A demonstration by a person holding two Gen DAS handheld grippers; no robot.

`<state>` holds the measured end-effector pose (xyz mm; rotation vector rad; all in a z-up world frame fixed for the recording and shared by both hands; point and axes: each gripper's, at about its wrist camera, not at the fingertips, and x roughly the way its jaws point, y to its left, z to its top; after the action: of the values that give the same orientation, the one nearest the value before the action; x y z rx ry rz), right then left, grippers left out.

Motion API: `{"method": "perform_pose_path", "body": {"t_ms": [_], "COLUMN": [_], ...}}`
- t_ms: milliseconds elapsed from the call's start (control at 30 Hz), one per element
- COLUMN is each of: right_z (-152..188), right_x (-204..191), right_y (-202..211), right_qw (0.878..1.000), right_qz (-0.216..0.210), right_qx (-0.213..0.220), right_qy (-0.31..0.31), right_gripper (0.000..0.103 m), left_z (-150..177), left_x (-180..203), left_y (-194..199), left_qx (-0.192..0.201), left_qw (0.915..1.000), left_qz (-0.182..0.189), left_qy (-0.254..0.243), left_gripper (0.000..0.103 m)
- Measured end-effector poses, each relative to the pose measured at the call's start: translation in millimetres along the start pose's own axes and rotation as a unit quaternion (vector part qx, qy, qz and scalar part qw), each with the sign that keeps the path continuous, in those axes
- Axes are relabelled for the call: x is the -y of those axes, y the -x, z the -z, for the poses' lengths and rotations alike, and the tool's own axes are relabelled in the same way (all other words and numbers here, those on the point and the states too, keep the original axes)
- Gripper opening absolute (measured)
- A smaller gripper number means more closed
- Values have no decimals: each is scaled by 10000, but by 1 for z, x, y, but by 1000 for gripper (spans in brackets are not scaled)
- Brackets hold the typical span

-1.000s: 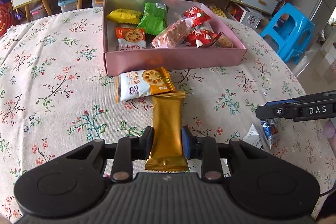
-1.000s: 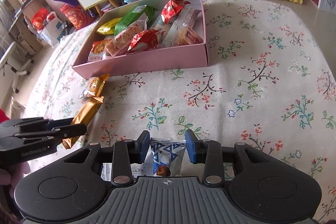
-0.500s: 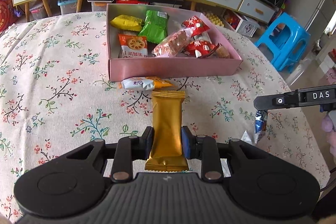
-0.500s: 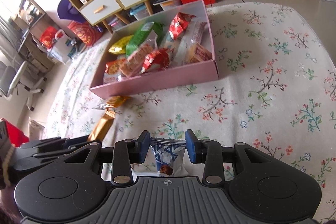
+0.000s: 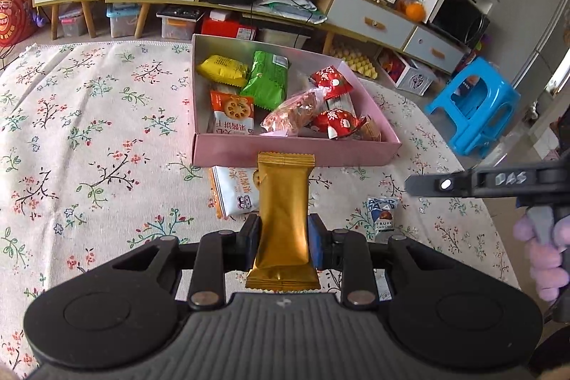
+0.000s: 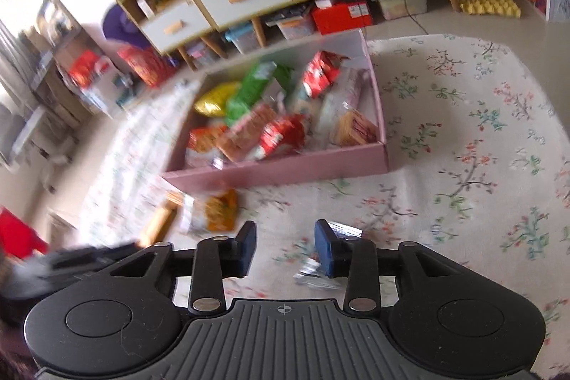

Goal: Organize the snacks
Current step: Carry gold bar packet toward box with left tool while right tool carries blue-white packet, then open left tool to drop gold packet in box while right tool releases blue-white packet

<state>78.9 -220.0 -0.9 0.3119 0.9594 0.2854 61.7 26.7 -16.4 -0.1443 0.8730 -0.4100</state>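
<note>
Floral-clothed surface [image 5: 89, 138] holds a pink box [image 5: 295, 155] already filled with many snacks. Left tool [image 5: 283, 243] is clamped on a gold bar [image 5: 283, 216], not yet boxed. Right tool [image 6: 285, 248], jaws opening, is empty; a biscuit pack [image 5: 233, 191] and blue chocolate [image 5: 381, 214] remain outside.

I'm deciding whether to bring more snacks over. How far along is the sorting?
Done: several packets already lie in the pink box. In hand: the left hand-held gripper is shut on a gold packet. The right hand-held gripper is opening with nothing between its pads. Left: the white-and-orange biscuit packet and blue-and-white chocolate packet on the tablecloth.
</note>
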Motion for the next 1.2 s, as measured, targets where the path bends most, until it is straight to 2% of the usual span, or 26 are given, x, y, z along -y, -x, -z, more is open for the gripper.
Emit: {"method": "perform_pose_path", "body": {"t_ms": [33, 100, 333, 400, 500, 667, 800, 967, 1200], "right_z": [2, 7, 20, 24, 27, 22, 16, 3, -30], "right_x": [0, -1, -1, -6, -12, -9, -7, -3, -4], "right_y": [-4, -13, -48, -52, -54, -55, -47, -26, -4], "right_qw": [9999, 9991, 9948, 9939, 9911, 9932, 9962, 9967, 9940], "right_qz": [145, 379, 836, 972, 1212, 1147, 847, 508, 269], "right_qx": [-54, -173, -550, -403, -216, -127, -56, 228, 724], "right_qy": [62, 112, 174, 336, 503, 180, -176, -590, -768], "right_gripper": [59, 66, 66, 62, 28, 23, 23, 23, 23], "left_z": [0, 0, 0, -1, -3, -18, -29, -38, -55], "left_x": [0, 0, 2, 3, 1, -3, -11, -21, -28], "left_y": [-1, -5, -16, -19, -19, -17, -18, -21, -29], "left_qx": [-26, -98, -293, -304, -241, -20, 72, 183, 378], "left_qw": [10000, 9999, 9994, 9995, 9995, 9996, 9991, 9978, 9964], "left_qz": [-12, -49, -10, -41, -114, -117, -53, -67, -59], "left_qy": [6, 46, 161, 108, 138, 245, 409, 634, 753], "left_gripper": [26, 26, 26, 26, 26, 26, 26, 26, 26]}}
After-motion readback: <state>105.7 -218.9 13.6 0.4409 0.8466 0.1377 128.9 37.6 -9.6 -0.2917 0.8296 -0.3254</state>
